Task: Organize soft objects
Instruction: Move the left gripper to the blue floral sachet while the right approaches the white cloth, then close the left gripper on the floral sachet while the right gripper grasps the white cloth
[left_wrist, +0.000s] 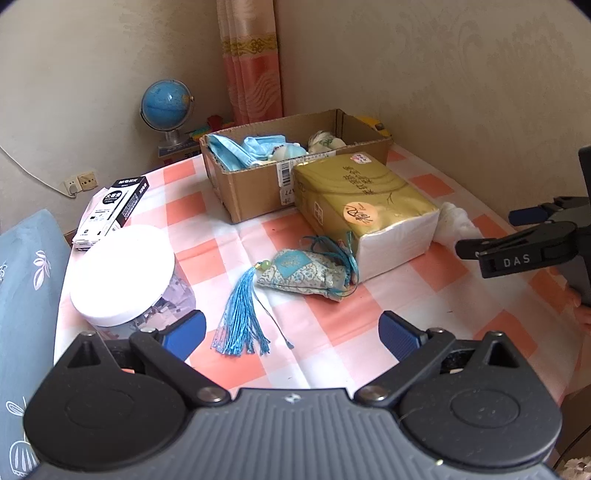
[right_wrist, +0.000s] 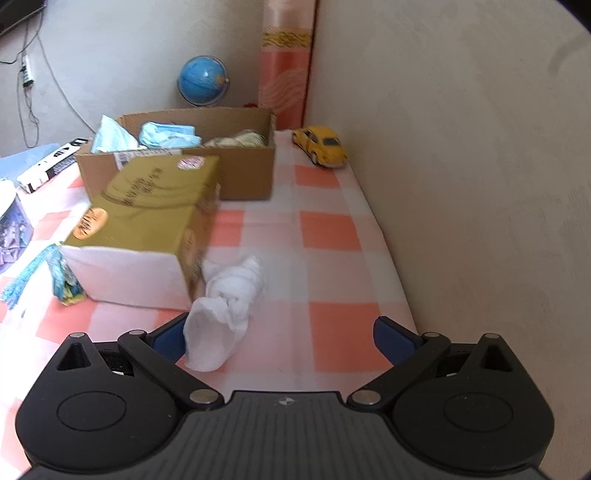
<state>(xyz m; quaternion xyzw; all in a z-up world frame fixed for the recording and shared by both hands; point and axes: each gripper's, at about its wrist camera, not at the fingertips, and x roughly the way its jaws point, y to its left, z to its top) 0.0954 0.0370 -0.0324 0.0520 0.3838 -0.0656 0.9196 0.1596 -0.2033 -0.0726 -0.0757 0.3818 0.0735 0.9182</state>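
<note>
Both grippers hover over the checked surface (left_wrist: 258, 229) with jaws spread and holding nothing. The left gripper (left_wrist: 291, 332) faces a sachet (left_wrist: 306, 273) with a blue tassel (left_wrist: 242, 317), which lies flat just beside the white end of a gold tissue pack (left_wrist: 354, 199). The right gripper (right_wrist: 279, 338) points at a rolled white sock (right_wrist: 229, 295); the sock touches the pack's near corner, and its open end lies just in front of the gripper's left finger (right_wrist: 168, 339). Behind the pack stands a cardboard box (left_wrist: 255, 184) holding pale blue cloth items (left_wrist: 236, 147). A white-lidded jar (left_wrist: 123, 275), a globe (left_wrist: 166, 99) and a yellow toy car (right_wrist: 321, 146) sit around the edges
</note>
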